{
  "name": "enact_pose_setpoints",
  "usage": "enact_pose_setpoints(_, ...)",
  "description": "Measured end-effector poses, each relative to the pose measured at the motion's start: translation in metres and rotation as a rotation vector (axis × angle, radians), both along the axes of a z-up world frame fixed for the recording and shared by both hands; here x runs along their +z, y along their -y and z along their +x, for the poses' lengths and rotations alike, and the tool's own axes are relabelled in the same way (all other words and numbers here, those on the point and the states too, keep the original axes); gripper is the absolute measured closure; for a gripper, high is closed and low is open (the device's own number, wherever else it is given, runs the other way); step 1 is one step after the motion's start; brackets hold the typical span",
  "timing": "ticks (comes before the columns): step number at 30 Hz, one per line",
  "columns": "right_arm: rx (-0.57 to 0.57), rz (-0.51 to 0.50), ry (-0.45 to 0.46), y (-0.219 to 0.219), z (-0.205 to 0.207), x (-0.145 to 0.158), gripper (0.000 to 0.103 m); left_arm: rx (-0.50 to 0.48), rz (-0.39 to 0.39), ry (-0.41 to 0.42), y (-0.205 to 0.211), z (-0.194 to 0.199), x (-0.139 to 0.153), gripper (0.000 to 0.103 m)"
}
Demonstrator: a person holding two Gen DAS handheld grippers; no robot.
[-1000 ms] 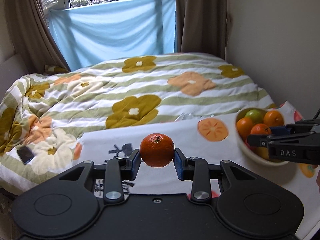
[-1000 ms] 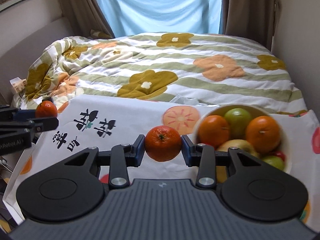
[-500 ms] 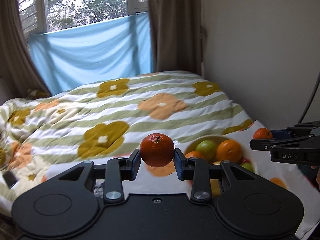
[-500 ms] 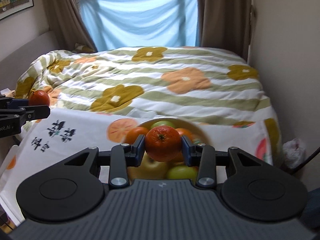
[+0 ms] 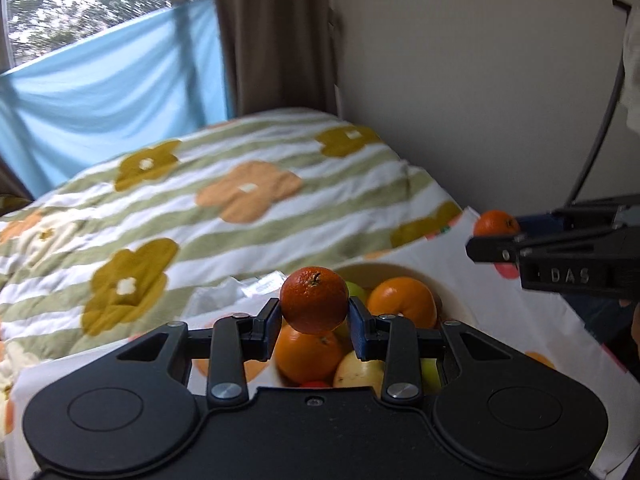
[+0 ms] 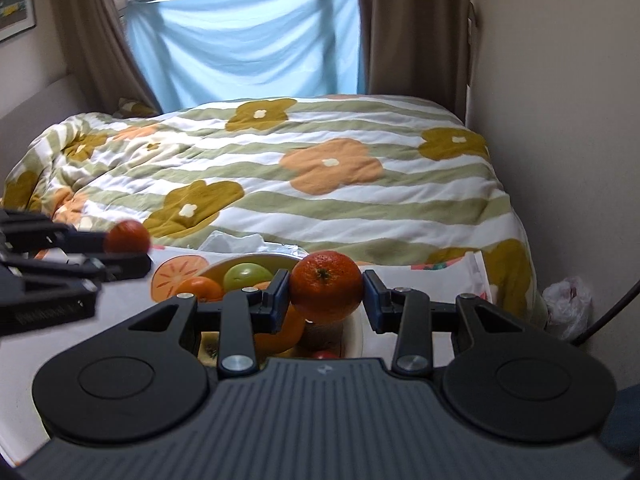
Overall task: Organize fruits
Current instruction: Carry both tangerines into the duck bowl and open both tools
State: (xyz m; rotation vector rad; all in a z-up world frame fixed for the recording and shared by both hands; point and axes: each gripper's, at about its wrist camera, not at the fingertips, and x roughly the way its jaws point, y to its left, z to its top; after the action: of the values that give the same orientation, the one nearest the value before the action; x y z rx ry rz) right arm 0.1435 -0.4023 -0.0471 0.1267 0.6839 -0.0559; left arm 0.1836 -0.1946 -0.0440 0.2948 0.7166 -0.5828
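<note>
My left gripper (image 5: 314, 322) is shut on a dark orange tangerine (image 5: 314, 299), held above a cream fruit bowl (image 5: 404, 270) with oranges and green and yellow apples. My right gripper (image 6: 326, 307) is shut on another tangerine (image 6: 326, 287), held over the right part of the same bowl (image 6: 244, 260). The right gripper with its tangerine (image 5: 495, 223) shows at the right in the left wrist view. The left gripper's tangerine (image 6: 127, 236) shows at the left in the right wrist view.
The bowl stands on a white fruit-print cloth (image 5: 532, 320) at the foot of a bed with a flowered, striped quilt (image 6: 320, 184). A beige wall (image 6: 560, 120) runs along the right. A white plastic bag (image 6: 568, 304) lies on the floor beside the bed.
Both grippers have moved right, each still holding its tangerine. The left one now hangs over the bowl, and the right one has shifted to the bowl's right side.
</note>
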Motion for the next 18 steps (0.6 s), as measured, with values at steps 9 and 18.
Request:
enact_pose_setpoints(9, -0.047, 0.045, -0.027, 0.009, 0.02, -0.017, 0.05, -0.072, 0.046, -0.102, 0.02, 0.024, -0.034, 0.063)
enact_pose_setpoints(18, -0.053, 0.049, -0.032, 0.008, 0.031, -0.022, 0.05, -0.102, 0.026, -0.083, 0.02, 0.028, -0.033, 0.019)
